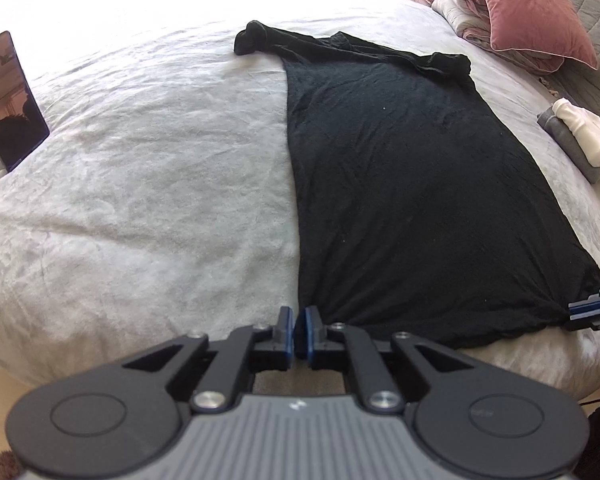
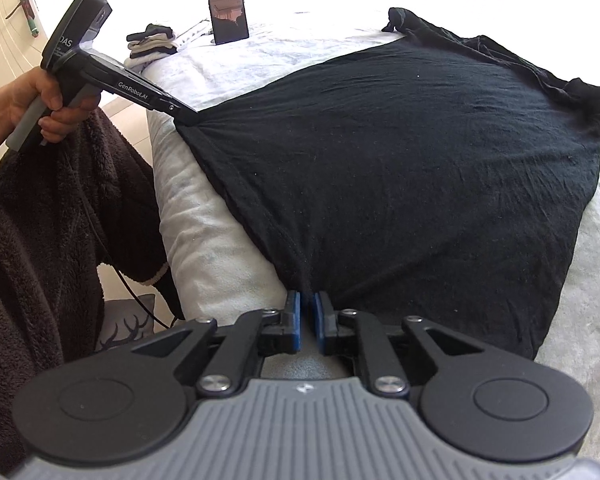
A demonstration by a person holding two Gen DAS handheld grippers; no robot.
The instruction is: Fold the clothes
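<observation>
Both the left gripper [image 1: 298,330] and the right gripper [image 2: 309,322] are clamped on the near hem corners of the black shirt [image 1: 412,184], which lies flat ahead on the bed [image 1: 140,160]. Next, I'd guess, both corners lift together and travel toward the collar.

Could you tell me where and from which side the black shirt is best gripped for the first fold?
Grip the black shirt at its two near hem corners, coming from the bed's near edge. It lies flat with sleeves at the far end, so the hem is the free edge. The left claw and right claw already pinch those corners.
</observation>
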